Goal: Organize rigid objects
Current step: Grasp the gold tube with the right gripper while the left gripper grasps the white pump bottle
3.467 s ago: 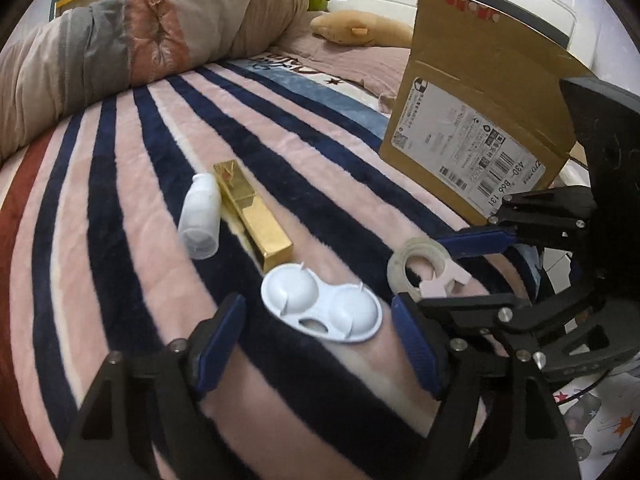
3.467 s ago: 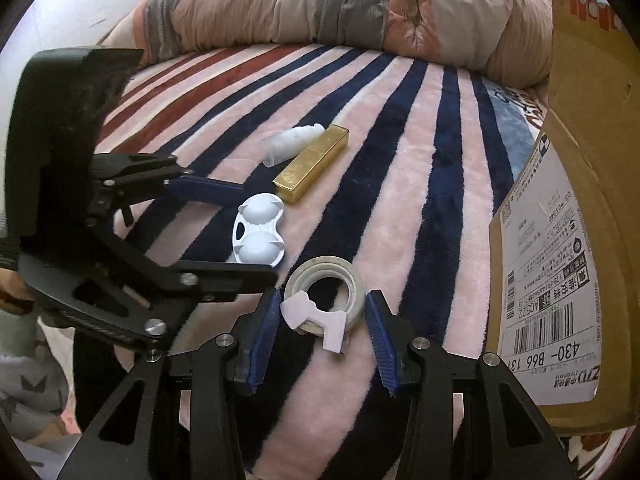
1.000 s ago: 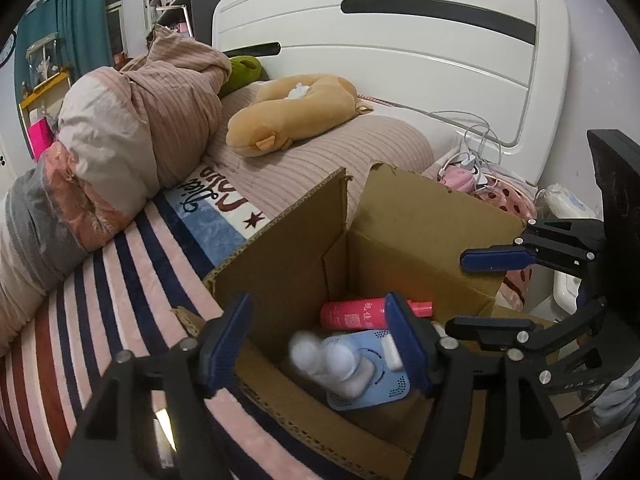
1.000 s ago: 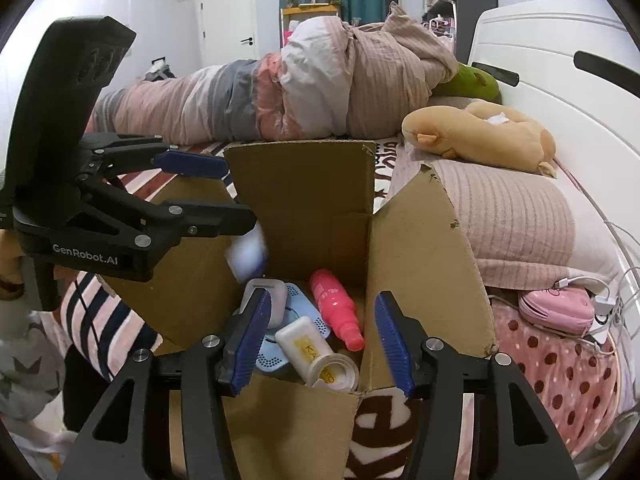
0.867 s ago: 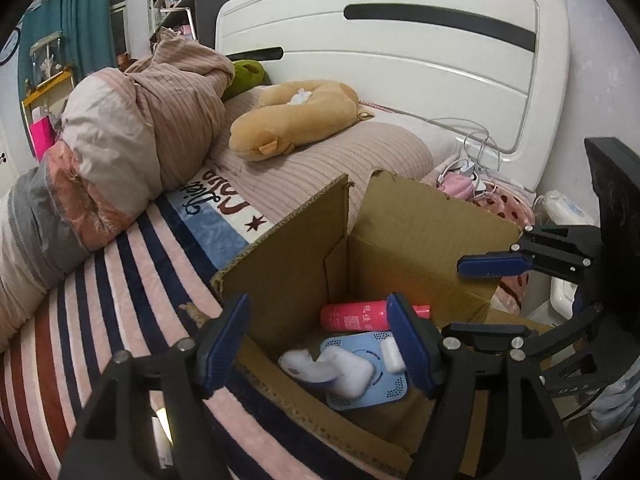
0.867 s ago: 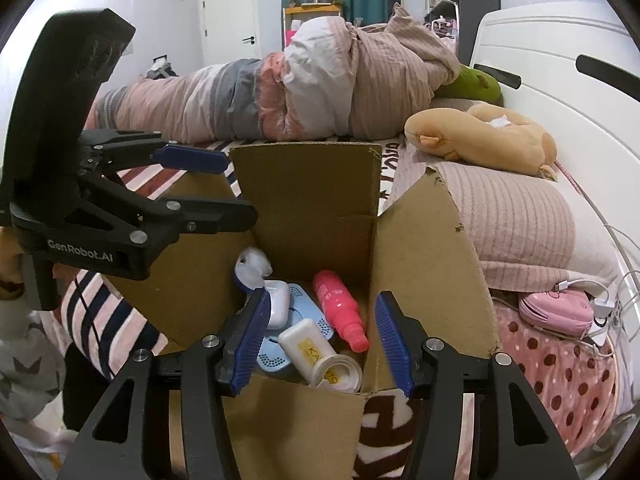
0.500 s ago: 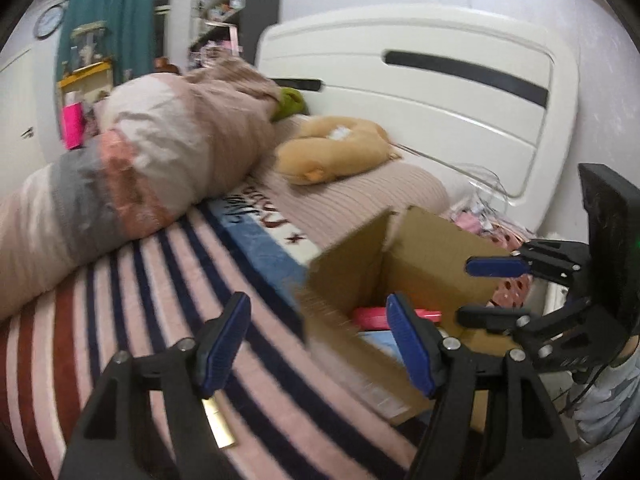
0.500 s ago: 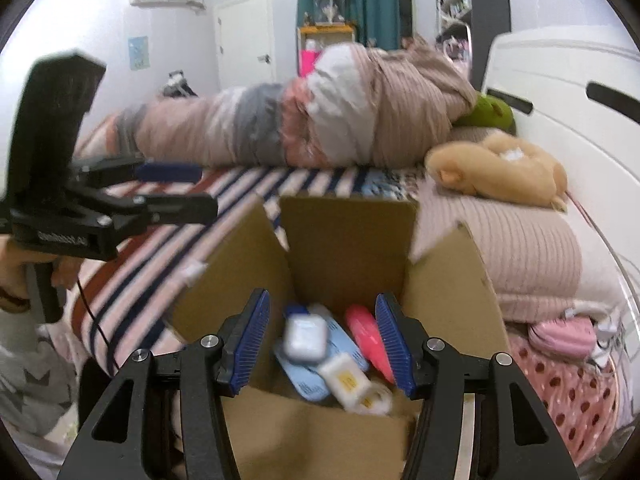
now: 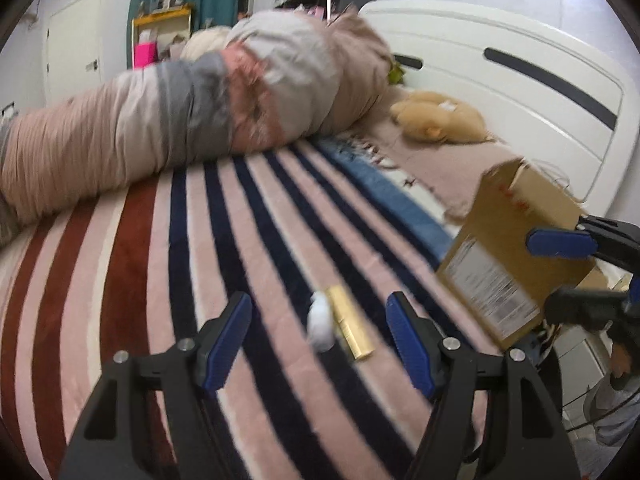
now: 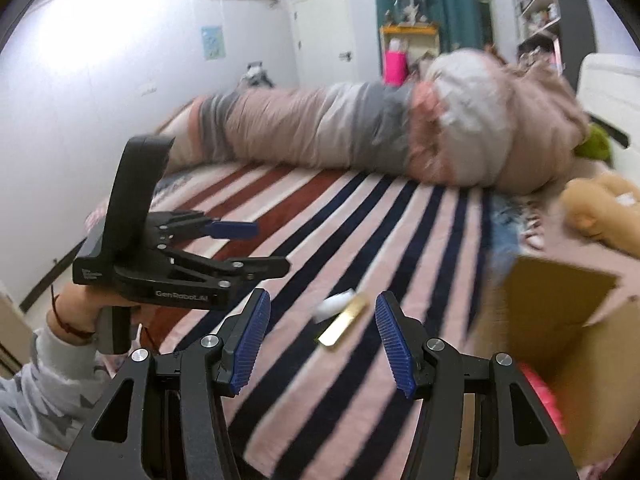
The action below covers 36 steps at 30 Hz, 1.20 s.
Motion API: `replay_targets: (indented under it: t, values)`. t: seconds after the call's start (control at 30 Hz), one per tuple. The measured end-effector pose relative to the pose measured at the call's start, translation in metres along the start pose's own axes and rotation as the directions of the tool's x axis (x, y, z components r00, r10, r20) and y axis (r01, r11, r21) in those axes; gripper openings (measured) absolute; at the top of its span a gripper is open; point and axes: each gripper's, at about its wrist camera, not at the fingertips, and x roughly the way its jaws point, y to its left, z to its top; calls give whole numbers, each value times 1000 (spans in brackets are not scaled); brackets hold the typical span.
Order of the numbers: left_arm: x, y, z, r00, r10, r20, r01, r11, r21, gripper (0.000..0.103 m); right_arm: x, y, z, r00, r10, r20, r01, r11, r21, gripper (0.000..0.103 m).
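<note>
A gold box and a small white bottle lie side by side on the striped blanket. They also show in the right wrist view, the gold box next to the white bottle. My left gripper is open and empty, hovering above and short of them. My right gripper is open and empty, also above them. The cardboard box stands at the right; in the right wrist view the cardboard box shows a pink item inside.
A rolled duvet lies across the far side of the bed. A tan plush toy rests by the white headboard. The left gripper's body and the hand holding it are at the left of the right wrist view.
Both grippers let their objects fall into the cardboard box, then swung away from it, back toward the blanket. The gold box and white bottle are in front of them again.
</note>
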Motion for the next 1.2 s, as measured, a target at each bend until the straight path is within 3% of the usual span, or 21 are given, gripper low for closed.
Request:
replay_targets:
  t: [0.1,0.2,0.37,0.43,0.47,0.5,0.6,0.73,0.83,0.9,0.97,1.03,1.2]
  values:
    - [18,16,-14,999,-22,-31,21,1000,-16,66,47,-1,-9,996,24,-91,-19,999,45,51]
    - [37,27,-27,996,-62,-64,59,997,-44,58,98,-15,-26,983,36,-179,-13,992,127,51]
    - [65,42,-36,990,-110,-90,102,990,-98,50,156,-35,-43,968,47,-247,6,977,211,51]
    - [71,44,-35,988,-129,-88,120,987,-110,50,168,-41,-46,966,48,-254,13,972,235,40]
    - [74,44,-35,986,-140,-88,130,985,-112,50,171,-42,-46,967,35,-252,25,972,232,27]
    - [78,43,-35,984,-156,-90,146,983,-113,50,171,-44,-44,969,18,-245,39,974,225,20]
    - [87,40,-35,978,-185,-99,174,979,-110,50,162,-48,-42,965,-43,-260,100,972,211,14]
    - [103,29,-33,971,-206,-122,196,977,-90,50,144,-54,-45,950,-127,-285,180,969,172,14]
    - [117,18,-33,971,-188,-145,178,981,-74,50,140,-58,-47,947,-143,-286,193,969,157,14]
    - [123,15,-32,974,-171,-147,161,984,-80,45,144,-62,-48,948,-139,-285,191,968,165,14]
    - [127,13,-31,981,-128,-148,118,990,-77,29,149,-67,-46,953,-131,-274,183,967,175,14]
    - [129,12,-32,983,-103,-153,93,993,-68,21,156,-70,-44,953,-131,-274,183,968,173,14]
    - [124,16,-34,983,-109,-146,98,992,-83,21,163,-69,-40,955,-141,-263,186,970,156,14]
